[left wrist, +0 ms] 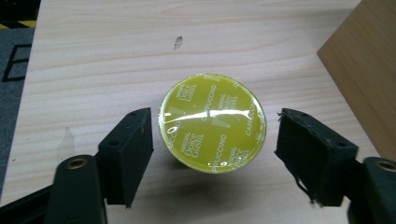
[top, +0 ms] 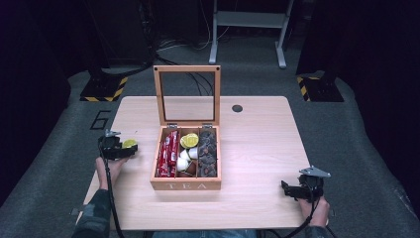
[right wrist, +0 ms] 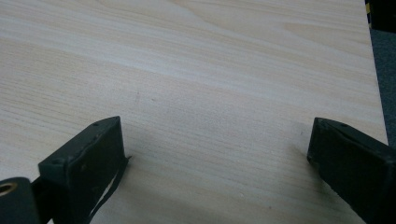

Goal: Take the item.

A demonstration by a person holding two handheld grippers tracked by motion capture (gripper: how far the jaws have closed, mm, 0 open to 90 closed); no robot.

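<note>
Left gripper [left wrist: 212, 154]: jaws parted around a round coffee capsule with a yellow-green foil lid [left wrist: 212, 122]; a gap shows at each pad, so nothing is clamped.
Capsule's place: standing on the pale wooden table [left wrist: 140, 51], lid up, directly between this gripper's jaws [top: 130, 143].
Likely reason: the capsule sits upright so the pads can meet its sides squarely.
Wooden tea box with open glass lid [top: 185, 185]: off to this gripper's right, its wall near the right pad; red sachets, capsules and dark pods fill the compartments.
Right gripper [right wrist: 215, 154]: jaws wide apart over bare tabletop, holding nothing.
Room: open board ahead of both grippers; the table's left edge lies close beside the left gripper.
</note>
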